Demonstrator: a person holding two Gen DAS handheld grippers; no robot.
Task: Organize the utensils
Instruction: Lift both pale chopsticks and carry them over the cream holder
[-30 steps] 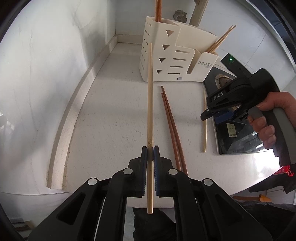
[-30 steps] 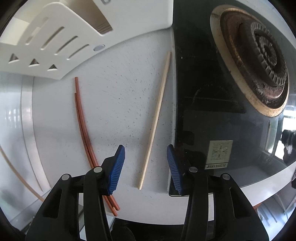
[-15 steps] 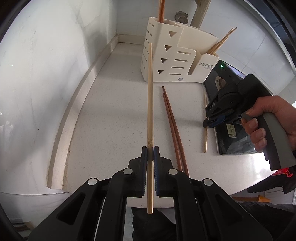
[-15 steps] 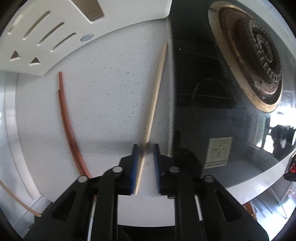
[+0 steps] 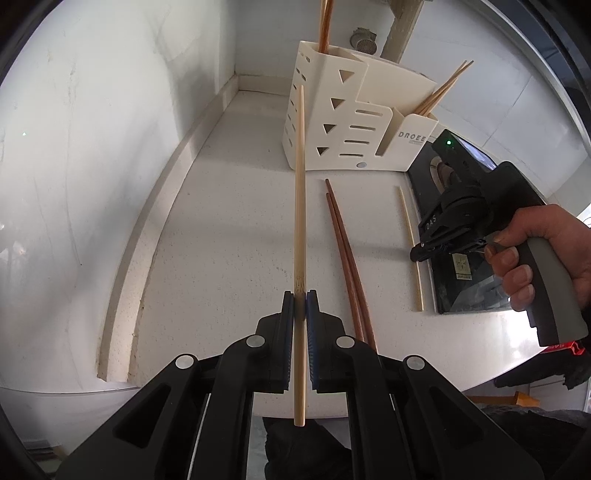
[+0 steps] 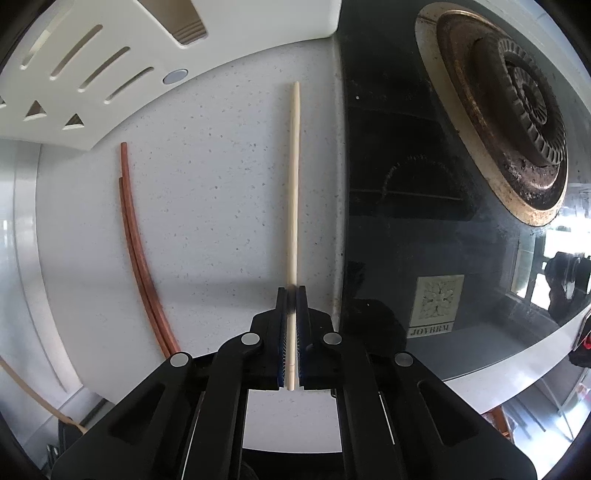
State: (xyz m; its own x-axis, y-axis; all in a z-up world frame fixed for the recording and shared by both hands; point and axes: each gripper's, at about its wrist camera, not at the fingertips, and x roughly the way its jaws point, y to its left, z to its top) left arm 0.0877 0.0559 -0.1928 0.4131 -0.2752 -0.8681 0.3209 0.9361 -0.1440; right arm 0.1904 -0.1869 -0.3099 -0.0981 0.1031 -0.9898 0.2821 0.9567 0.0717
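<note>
My left gripper [image 5: 300,295] is shut on a pale bamboo chopstick [image 5: 299,192] that points toward the cream utensil holder [image 5: 354,125]. My right gripper [image 6: 291,291] is shut on a second pale chopstick [image 6: 293,177], which lies on the white counter beside the cooktop edge. In the left wrist view that right gripper [image 5: 419,254] points down onto this chopstick [image 5: 406,218], with a hand on its grey handle. A pair of reddish-brown chopsticks [image 5: 341,243] lies on the counter between the two grippers, also seen as brown chopsticks [image 6: 138,251] in the right wrist view.
The holder [image 6: 92,55] has several compartments, with brown chopsticks [image 5: 324,22] in the tall one and pale ones [image 5: 443,92] in the low one. A black glass cooktop [image 6: 424,221] with a burner [image 6: 517,122] lies to the right. A wall and raised ledge [image 5: 147,236] border the left.
My right gripper came down over the pale chopstick on the counter and shut on it; a second ago its jaws stood wide apart. The left gripper and its chopstick have not moved.
</note>
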